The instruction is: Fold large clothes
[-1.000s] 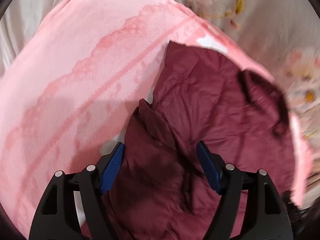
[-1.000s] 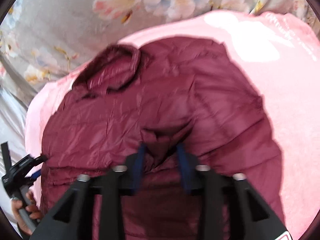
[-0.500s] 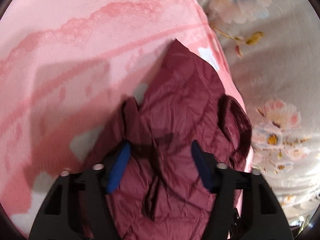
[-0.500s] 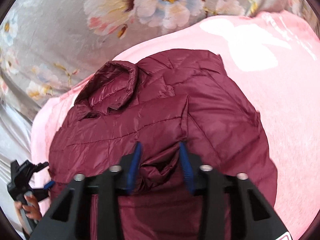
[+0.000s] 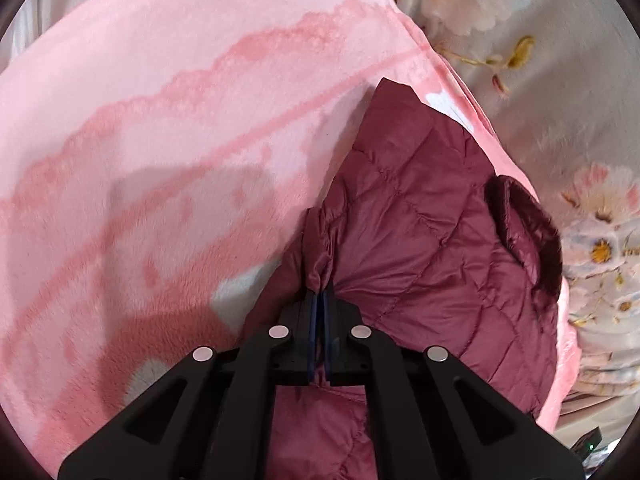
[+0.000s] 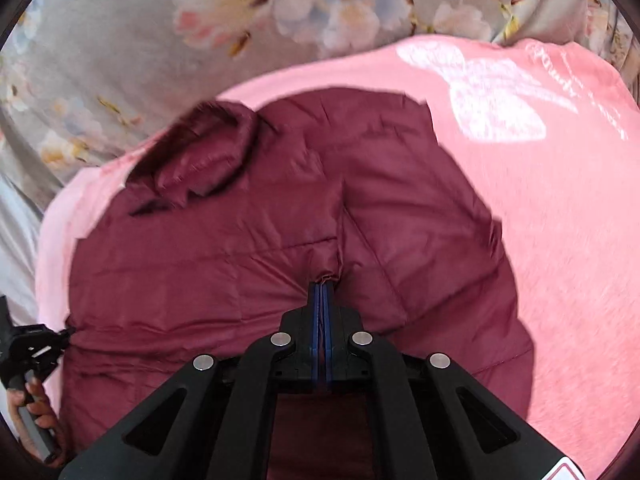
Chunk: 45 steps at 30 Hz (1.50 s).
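Note:
A maroon quilted puffer jacket [image 5: 432, 248] lies on a pink fleece blanket [image 5: 192, 128]. Its hood [image 5: 528, 232] lies at the right edge in the left wrist view and at the upper left in the right wrist view [image 6: 200, 152]. My left gripper [image 5: 320, 296] is shut on a pinch of the jacket's near edge. My right gripper [image 6: 323, 286] is shut on a fold of the jacket [image 6: 280, 232] near its middle. The left gripper also shows at the far left of the right wrist view [image 6: 60, 338], at the jacket's side edge.
The pink blanket [image 6: 540, 200] lies over a grey bedsheet with a flower print [image 6: 160, 40], which shows beyond the jacket. The sheet also shows on the right of the left wrist view [image 5: 580, 120]. A hand [image 6: 36, 408] holds the left gripper's handle.
Both grippers have closed: the left from wide open, the right from partly open, each now pinching jacket fabric. The left view has swung slightly.

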### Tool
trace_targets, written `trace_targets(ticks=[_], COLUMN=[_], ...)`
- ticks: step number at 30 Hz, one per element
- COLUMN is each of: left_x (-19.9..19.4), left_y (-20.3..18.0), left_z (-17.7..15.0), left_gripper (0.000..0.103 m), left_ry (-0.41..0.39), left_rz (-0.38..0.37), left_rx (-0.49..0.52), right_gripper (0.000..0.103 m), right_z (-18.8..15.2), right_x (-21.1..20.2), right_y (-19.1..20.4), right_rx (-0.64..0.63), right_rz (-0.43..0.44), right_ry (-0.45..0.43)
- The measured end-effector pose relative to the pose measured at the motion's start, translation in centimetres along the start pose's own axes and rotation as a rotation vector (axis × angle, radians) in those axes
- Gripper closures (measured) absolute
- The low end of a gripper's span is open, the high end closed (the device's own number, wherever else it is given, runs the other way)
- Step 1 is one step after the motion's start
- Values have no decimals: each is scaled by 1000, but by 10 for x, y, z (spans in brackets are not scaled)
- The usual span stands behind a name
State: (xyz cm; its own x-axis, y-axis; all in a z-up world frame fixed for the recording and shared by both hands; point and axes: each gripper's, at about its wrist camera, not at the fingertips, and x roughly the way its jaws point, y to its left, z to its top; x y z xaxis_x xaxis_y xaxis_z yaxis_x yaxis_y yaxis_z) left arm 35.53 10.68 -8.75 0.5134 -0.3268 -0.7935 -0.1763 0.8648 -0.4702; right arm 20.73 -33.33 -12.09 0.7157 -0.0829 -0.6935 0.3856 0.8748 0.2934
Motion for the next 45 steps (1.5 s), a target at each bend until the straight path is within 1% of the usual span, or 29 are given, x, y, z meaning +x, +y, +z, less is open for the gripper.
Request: trace_targets(ticks=[4,6,10,12,14,15,16,17,18,19,20,21,22,23,24,25,27,29,31,32,33,35,37,41,45], left_x=[3,2,2,-4,-16,-26,-38,-46,-56,-63,-67,-69,-68,-65,-56,-43,-18,8,31,36,40,43,44,44,41], left_y=[-1,-3,-14,-18,-19,-19,-22,-25,-32,-41,-52,-73,-90,-103,-125,-143,-161,-168,-164,-161,-155,-149,-142,-138,-133], left_z=[-1,-4,-8,-9,-10,-12,-12,-12,-11,-8,-4,-1,0,-1,-3,-6,-15,-24,-36,-38,-42,-46,-50,-64,-68], left_gripper=[102,102,100,99,88,71,60,60,60,60,60,59,59,58,57,57,57,57,57,57,56,54,51,48,47], left_ry=[-7,-23,-42,-34,-37,-53,-84,-113,-147,-162,-168,-173,-176,-176,-173,-157,-110,-83,-45,-39,-44,-53,-66,-111,-132], left_rz=[8,19,76,107,134,170,215,242,267,266,247,202,179,166,150,151,149,184,207,210,207,202,195,209,194], left_rx=[22,44,116,164,204,234,267,288,317,336,350,380,404,430,474,509,549,577,596,595,596,599,601,643,628], right_gripper=[102,102,103,98,90,88,84,82,82,82,82,82,82,82,82,82,82,82,83,85,85,89,90,91,94], right_z=[-4,-7,-8,-8,-8,-7,-4,-2,4,11,16,19,22,24,24,22,14,3,-7,-12,-15,-17,-18,-25,-26], right_x=[7,6,1,-11,-27,-36,-48,-54,-62,-64,-64,-63,-59,-51,-40,-26,-4,21,34,36,36,34,32,27,23], right_y=[-3,-2,4,0,-9,-13,-17,-18,-13,-1,12,28,48,74,98,117,136,146,146,140,133,117,106,90,76], right_rx=[-3,-15,-44,-33,-13,-2,18,30,35,20,-4,-34,-73,-125,-172,-210,-255,-300,-338,-349,-349,-317,-284,-243,-187], right_rz=[0,-11,-33,-43,-85,-111,-138,-143,-119,-75,-40,-8,23,61,94,116,129,110,63,43,34,35,38,39,58], right_ry=[-1,-8,-1,-11,-39,-57,-84,-101,-117,-116,-114,-115,-115,-105,-87,-61,-6,48,59,48,41,38,31,8,-3])
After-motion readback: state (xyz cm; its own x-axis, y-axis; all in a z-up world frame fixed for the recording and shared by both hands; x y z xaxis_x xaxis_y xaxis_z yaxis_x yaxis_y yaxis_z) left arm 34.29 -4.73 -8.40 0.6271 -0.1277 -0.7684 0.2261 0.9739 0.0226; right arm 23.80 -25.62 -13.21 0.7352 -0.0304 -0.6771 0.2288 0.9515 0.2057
